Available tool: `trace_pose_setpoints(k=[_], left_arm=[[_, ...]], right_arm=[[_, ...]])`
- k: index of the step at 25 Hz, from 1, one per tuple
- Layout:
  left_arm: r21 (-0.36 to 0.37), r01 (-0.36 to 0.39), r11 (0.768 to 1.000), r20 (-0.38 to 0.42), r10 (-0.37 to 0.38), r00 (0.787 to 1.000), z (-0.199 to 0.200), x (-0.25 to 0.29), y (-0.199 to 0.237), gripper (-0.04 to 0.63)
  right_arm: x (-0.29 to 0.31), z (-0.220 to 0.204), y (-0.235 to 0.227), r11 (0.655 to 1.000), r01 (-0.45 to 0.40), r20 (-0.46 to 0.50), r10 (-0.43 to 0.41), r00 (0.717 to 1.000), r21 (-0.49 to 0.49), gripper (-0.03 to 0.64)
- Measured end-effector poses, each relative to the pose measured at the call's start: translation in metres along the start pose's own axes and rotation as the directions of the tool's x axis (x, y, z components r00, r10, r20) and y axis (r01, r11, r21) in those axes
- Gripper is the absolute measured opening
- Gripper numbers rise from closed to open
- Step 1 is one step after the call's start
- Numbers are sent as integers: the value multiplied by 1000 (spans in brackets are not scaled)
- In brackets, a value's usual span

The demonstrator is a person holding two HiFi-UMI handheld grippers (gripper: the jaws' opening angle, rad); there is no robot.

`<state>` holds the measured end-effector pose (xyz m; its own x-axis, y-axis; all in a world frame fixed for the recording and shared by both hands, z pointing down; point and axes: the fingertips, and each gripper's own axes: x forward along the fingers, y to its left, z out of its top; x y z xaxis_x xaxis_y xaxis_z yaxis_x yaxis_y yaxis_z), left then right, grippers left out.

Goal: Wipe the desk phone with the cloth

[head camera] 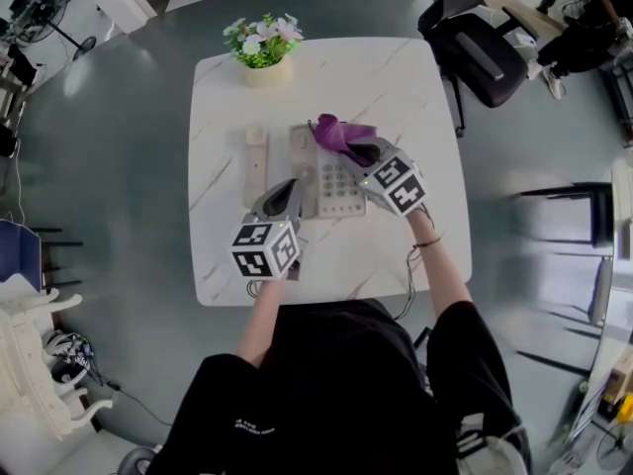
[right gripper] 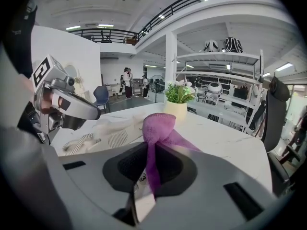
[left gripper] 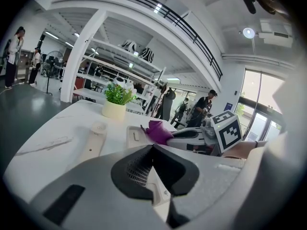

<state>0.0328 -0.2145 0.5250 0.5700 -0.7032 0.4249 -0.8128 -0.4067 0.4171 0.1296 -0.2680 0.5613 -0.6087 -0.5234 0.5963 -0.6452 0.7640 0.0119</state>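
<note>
Right gripper view: the right gripper [right gripper: 152, 150] has its jaws pinched on a thin twisted strand of the purple cloth [right gripper: 160, 123], and the bunched end puffs up just past the jaw tips. The cloth looks like a soft, light mesh, limp enough to fold flat under pressure. Held by so narrow a strand it could slip, so a grip nearer the bunch would probably wipe more firmly.

In the head view the bunch [head camera: 341, 134] sits at the far end of the desk phone [head camera: 331, 181], ahead of the right jaws, with the keypad beneath them. The handset [head camera: 256, 164] lies off its cradle on the desk [head camera: 396, 87], to the left of the phone.

The left gripper [left gripper: 153, 147] has its jaws pressed together with nothing between them, and its tips are at the phone's near left corner. The phone looks like light, hard plastic that could skid on the smooth desk. I'd judge it should be held steady at an edge, with a gentle touch over the keys.
</note>
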Motion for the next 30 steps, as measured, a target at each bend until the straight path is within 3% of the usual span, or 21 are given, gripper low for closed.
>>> trace_pose_setpoints(k=[30], left_arm=[[-13, 1, 1000, -11, -1, 1000, -19, -22, -13, -2]], right_arm=[[-17, -21, 35, 998, -53, -8, 53, 999, 37, 32]])
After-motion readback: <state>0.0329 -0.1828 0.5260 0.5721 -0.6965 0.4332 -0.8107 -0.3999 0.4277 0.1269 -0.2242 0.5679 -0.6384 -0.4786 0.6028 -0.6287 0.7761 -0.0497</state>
